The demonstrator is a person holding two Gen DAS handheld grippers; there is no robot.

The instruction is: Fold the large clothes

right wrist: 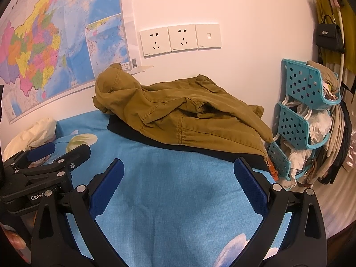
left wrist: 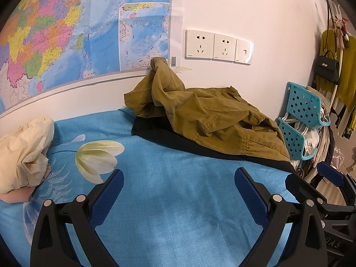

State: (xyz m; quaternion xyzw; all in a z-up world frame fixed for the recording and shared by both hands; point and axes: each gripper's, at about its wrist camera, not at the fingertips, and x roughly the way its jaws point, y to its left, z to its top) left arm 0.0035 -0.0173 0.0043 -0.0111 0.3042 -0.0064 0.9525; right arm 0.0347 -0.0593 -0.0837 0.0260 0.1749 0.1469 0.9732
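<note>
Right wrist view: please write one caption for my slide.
Open right gripper above blue bedsheet, facing crumpled olive jacket.

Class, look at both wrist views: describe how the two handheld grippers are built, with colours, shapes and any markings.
Both the left gripper and the right gripper have black angular plastic frames with round silver pins at the joints. Their fingers carry flat blue textured pads. White lettering beginning "GenRo" marks the left gripper's body in the right wrist view. No cables show.

A colourful wall map (left wrist: 66, 33) and three white sockets (left wrist: 219, 46) hang on the white wall (right wrist: 244, 4); turquoise baskets (right wrist: 304, 102) stand beside the blue-sheeted bed (left wrist: 178, 189).
</note>
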